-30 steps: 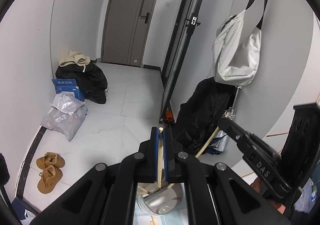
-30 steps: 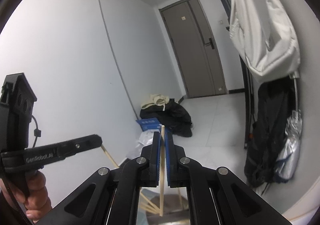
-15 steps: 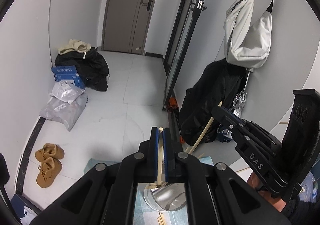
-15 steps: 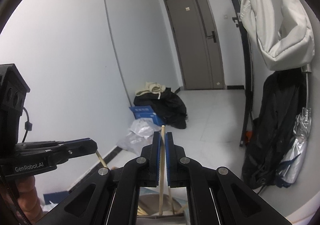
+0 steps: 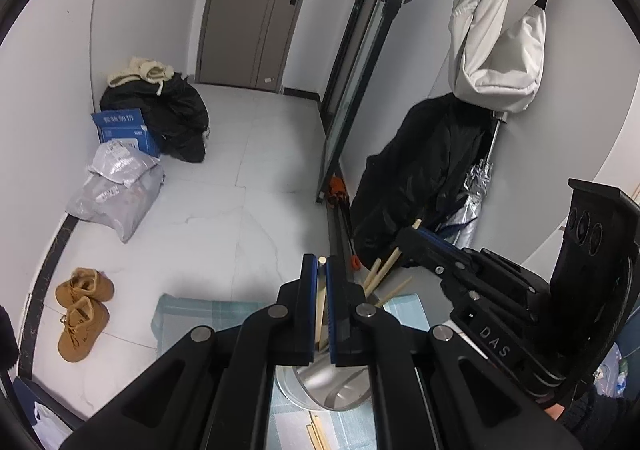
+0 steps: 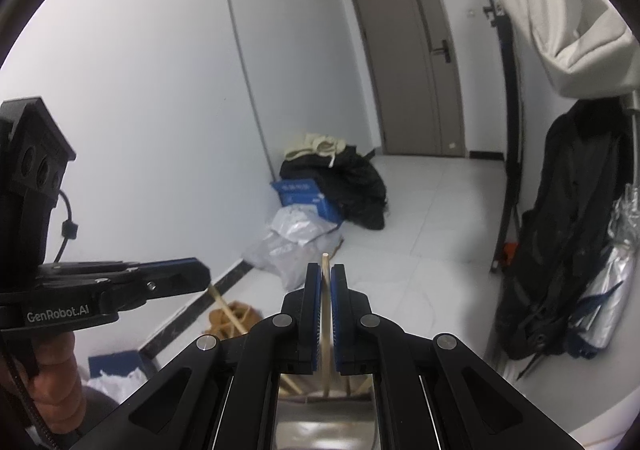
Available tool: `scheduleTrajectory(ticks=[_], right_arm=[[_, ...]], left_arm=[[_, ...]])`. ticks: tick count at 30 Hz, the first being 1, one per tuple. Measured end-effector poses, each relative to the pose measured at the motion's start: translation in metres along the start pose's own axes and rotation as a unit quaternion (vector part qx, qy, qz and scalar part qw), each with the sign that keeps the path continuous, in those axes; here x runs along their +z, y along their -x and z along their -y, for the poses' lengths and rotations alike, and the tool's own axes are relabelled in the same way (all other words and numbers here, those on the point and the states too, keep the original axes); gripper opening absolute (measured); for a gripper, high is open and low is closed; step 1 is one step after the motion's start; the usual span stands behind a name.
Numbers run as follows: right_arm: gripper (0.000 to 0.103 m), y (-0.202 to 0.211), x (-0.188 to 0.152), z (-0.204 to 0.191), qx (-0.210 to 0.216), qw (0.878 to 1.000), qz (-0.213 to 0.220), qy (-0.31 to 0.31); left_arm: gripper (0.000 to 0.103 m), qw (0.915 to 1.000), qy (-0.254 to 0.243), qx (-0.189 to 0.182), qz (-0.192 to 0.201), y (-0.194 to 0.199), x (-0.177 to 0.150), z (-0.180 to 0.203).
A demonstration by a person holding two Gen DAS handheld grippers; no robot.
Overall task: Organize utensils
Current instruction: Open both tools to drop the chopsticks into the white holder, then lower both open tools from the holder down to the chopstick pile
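Both jaws clamped on a chopstick each, left gripper (image 5: 322, 264) and right gripper (image 6: 326, 270) at bottom centre, above steel cup (image 5: 320, 386) on blue mat (image 5: 188, 310).

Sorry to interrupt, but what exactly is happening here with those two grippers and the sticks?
A person holds a gripper in each hand and is sorting chopsticks into a metal cup on a light blue mat. The left gripper is shut on one chopstick, the right gripper on another chopstick. Both sticks hang over the cup, which already holds a few. More lie loose on the mat.
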State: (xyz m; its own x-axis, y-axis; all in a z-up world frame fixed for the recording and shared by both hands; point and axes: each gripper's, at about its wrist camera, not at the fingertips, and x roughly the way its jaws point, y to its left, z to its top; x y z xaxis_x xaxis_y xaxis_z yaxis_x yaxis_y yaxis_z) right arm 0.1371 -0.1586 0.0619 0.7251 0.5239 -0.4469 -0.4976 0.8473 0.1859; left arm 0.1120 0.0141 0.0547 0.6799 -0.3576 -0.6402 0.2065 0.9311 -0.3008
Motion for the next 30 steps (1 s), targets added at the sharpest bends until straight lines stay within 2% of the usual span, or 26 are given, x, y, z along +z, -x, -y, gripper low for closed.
scheduleTrajectory(ticks=[4,7,9,11,13,14,16,21,23,27,30], right_arm=[[0.007,-0.005,-0.011,-0.002,0.011,1.0,-0.023,0.0],[0.007,-0.004,-0.02,-0.001,0.015,0.999,-0.042,-0.006],[0.007,-0.001,-0.025,0.0,0.019,0.999,-0.047,-0.012],[0.009,0.004,-0.028,0.002,0.017,0.999,-0.046,-0.015],[0.013,0.011,-0.032,0.005,0.017,0.999,-0.046,-0.022],[0.015,0.016,-0.034,0.006,0.015,0.999,-0.045,-0.026],[0.023,0.021,-0.037,0.006,0.01,0.999,-0.041,-0.033],[0.028,0.043,-0.042,0.011,0.001,0.998,-0.023,-0.051],[0.033,0.052,-0.044,0.012,-0.001,0.998,-0.014,-0.057],[0.042,0.066,-0.051,0.01,-0.006,0.998,0.0,-0.061],[0.053,0.075,-0.058,0.01,-0.011,0.998,0.003,-0.068]], left_arm=[[0.001,0.9996,-0.001,-0.004,-0.027,-0.009,-0.007,0.001],[0.004,0.9995,0.003,0.0,-0.03,-0.009,-0.012,-0.001],[0.012,0.9995,0.007,0.001,-0.031,-0.006,-0.015,-0.002],[0.034,0.9996,0.012,0.011,-0.021,-0.002,-0.019,-0.003],[0.048,0.9996,0.017,0.02,-0.009,0.004,-0.022,-0.003],[0.051,0.9994,0.018,0.029,-0.002,0.007,-0.024,-0.003],[0.053,0.999,0.018,0.04,0.003,0.01,-0.028,-0.002],[0.063,0.998,0.017,0.06,0.006,0.013,-0.038,0.0],[0.066,0.9971,0.02,0.072,0.011,0.016,-0.042,0.001],[0.067,0.9957,0.034,0.084,0.015,0.021,-0.049,-0.003],[0.067,0.9955,0.031,0.088,0.018,0.024,-0.057,-0.002]])
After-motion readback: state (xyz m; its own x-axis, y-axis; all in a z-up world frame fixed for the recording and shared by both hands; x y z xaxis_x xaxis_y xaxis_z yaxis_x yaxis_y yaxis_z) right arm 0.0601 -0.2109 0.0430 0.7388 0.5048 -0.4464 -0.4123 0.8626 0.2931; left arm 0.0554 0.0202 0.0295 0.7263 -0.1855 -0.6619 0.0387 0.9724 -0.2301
